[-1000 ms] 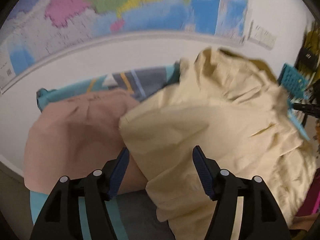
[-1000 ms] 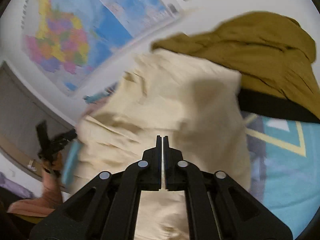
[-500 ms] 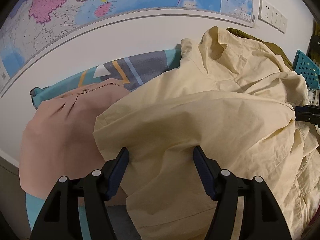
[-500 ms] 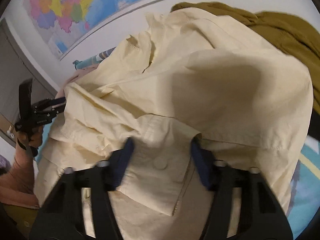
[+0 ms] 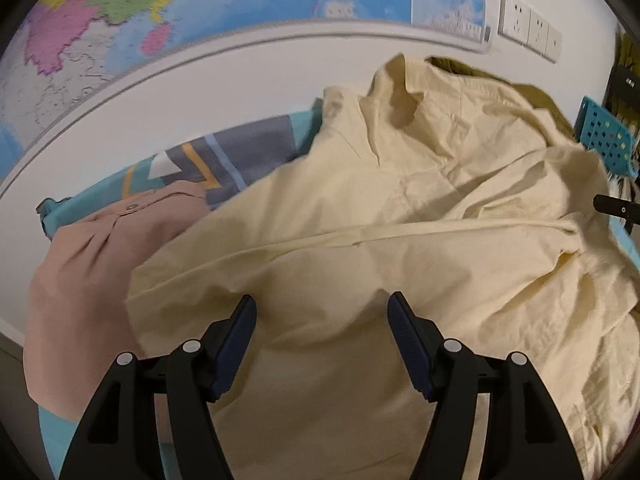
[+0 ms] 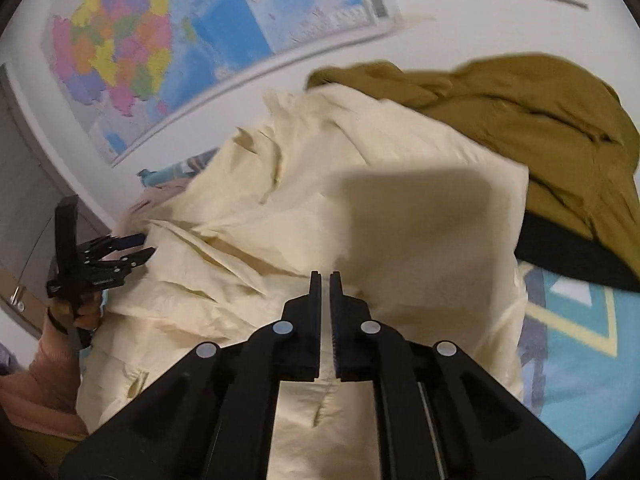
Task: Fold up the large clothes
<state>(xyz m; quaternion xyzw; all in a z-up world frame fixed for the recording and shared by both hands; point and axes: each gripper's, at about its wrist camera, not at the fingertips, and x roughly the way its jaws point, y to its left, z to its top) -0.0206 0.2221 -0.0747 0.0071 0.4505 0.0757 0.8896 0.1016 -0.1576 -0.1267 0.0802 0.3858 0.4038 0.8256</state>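
A large cream shirt (image 5: 400,200) lies crumpled across the bed, collar toward the wall. My left gripper (image 5: 322,312) hovers open just above its near part, with cloth under and between the fingers but not pinched. In the right wrist view the left gripper (image 6: 146,245) sits at the cream shirt's (image 6: 400,220) left edge, held by a hand. My right gripper (image 6: 325,280) has its jaws closing to a narrow slit on a fold of the shirt's front near the button edge.
A pink garment (image 5: 92,272) lies left of the shirt and an olive garment (image 6: 520,108) behind it on the right. Both rest on a teal patterned bedsheet (image 5: 224,160). A wall map (image 5: 240,0) and sockets (image 5: 528,36) are behind; a blue perforated basket (image 5: 604,140) stands at the right.
The left gripper came lower over the shirt, which settled and spread over the pink garment. The right jaws opened wide over the button edge, then closed on it.
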